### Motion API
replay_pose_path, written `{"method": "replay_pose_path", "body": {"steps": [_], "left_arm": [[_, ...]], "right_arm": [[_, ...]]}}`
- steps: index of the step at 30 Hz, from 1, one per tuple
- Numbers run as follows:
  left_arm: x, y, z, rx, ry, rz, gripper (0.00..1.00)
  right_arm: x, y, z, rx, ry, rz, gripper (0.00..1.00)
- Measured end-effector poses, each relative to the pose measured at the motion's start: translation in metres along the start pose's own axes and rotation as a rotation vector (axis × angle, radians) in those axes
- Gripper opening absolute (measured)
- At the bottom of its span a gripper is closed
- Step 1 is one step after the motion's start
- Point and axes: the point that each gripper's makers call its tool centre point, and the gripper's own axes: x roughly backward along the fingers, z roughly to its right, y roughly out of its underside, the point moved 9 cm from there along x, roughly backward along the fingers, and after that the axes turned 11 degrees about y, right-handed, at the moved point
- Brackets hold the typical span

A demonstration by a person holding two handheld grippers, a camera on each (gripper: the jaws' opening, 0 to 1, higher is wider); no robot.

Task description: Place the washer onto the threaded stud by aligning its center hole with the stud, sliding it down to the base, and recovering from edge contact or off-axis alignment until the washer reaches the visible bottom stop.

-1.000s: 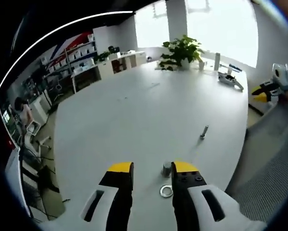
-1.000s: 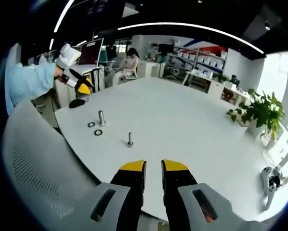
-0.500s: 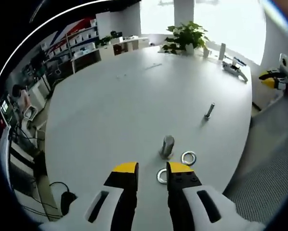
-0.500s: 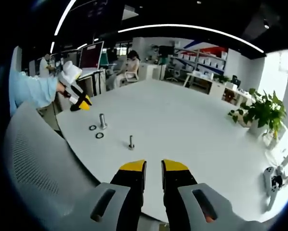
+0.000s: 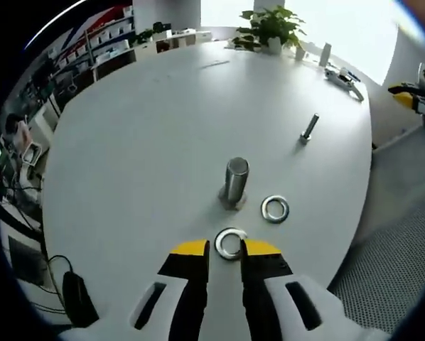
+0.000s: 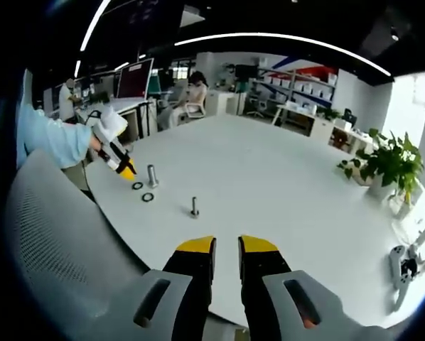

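Two washers lie flat on the white table [image 5: 127,142]. The nearer washer [image 5: 230,243] sits just ahead of your left gripper [image 5: 225,248], between its two yellow-tipped jaws; those jaws stand slightly parted, and you cannot tell from the left gripper view whether they touch the ring. The second washer [image 5: 275,209] lies just beside the base of the upright steel stud [image 5: 234,182], to its right in that view, apart from the first. Neither washer is on the stud.

One smaller bolt [image 5: 308,128] stands farther out on the table, well apart from the stud and washers. In the right gripper view you see the same set from the other side: the stud [image 6: 152,175], two dark rings [image 6: 143,192] near it, and the small bolt [image 6: 194,207] nearer your right gripper [image 6: 227,246].

Your right gripper hangs over the table edge nearest you, its jaws close together with a narrow gap and nothing between them.

One potted plant [image 5: 269,25] stands at the far end of the table. A mesh chair back [image 6: 63,241] curves along the near left of the right gripper view.
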Motion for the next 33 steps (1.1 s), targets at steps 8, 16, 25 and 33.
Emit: {"method": "replay_pose_path", "body": {"steps": [8, 16, 25, 33], "left_arm": [[-0.01, 0.005, -0.003, 0.016, 0.004, -0.066, 0.12], [-0.017, 0.009, -0.005, 0.043, 0.006, -0.064, 0.12], [-0.02, 0.01, -0.004, -0.105, -0.003, -0.042, 0.09], [-0.022, 0.008, -0.004, -0.136, -0.018, -0.049, 0.03]], "right_arm": [[0.0, 0.0, 0.0, -0.006, 0.002, -0.001, 0.15], [-0.001, 0.001, 0.001, -0.002, 0.005, -0.007, 0.15], [0.0, 0.001, 0.001, 0.003, 0.007, -0.006, 0.15], [0.0, 0.001, 0.001, 0.007, 0.009, -0.003, 0.15]]}}
